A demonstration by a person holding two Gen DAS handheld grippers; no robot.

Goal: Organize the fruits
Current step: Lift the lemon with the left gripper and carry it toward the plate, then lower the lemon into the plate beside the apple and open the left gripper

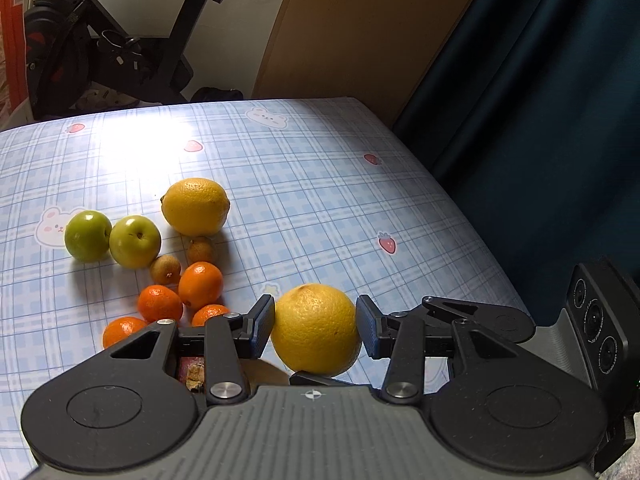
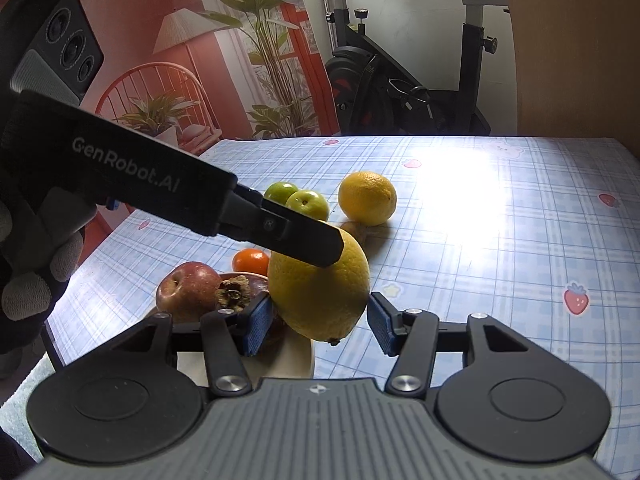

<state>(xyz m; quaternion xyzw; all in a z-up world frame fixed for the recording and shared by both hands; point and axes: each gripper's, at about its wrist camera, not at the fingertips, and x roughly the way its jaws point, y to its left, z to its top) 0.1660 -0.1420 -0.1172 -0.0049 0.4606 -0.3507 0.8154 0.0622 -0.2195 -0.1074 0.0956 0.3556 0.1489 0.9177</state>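
Checked tablecloth (image 1: pixel 320 184) under everything. Left gripper (image 1: pixel 315 326) clamps a big lemon (image 1: pixel 316 330) at near edge, pads touching both sides. Right gripper (image 2: pixel 320 322) spread wide, gripping nothing. Second lemon (image 1: pixel 195 207), green apples (image 1: pixel 135 241), tangerines (image 1: pixel 200 285) clustered left.

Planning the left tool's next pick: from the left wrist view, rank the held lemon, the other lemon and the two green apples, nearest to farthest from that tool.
1. Held lemon: between the left tool's pads.
2. Other lemon: farther up the table, left of center.
3. Two green apples: farther left, side by side; too close to rank apart.
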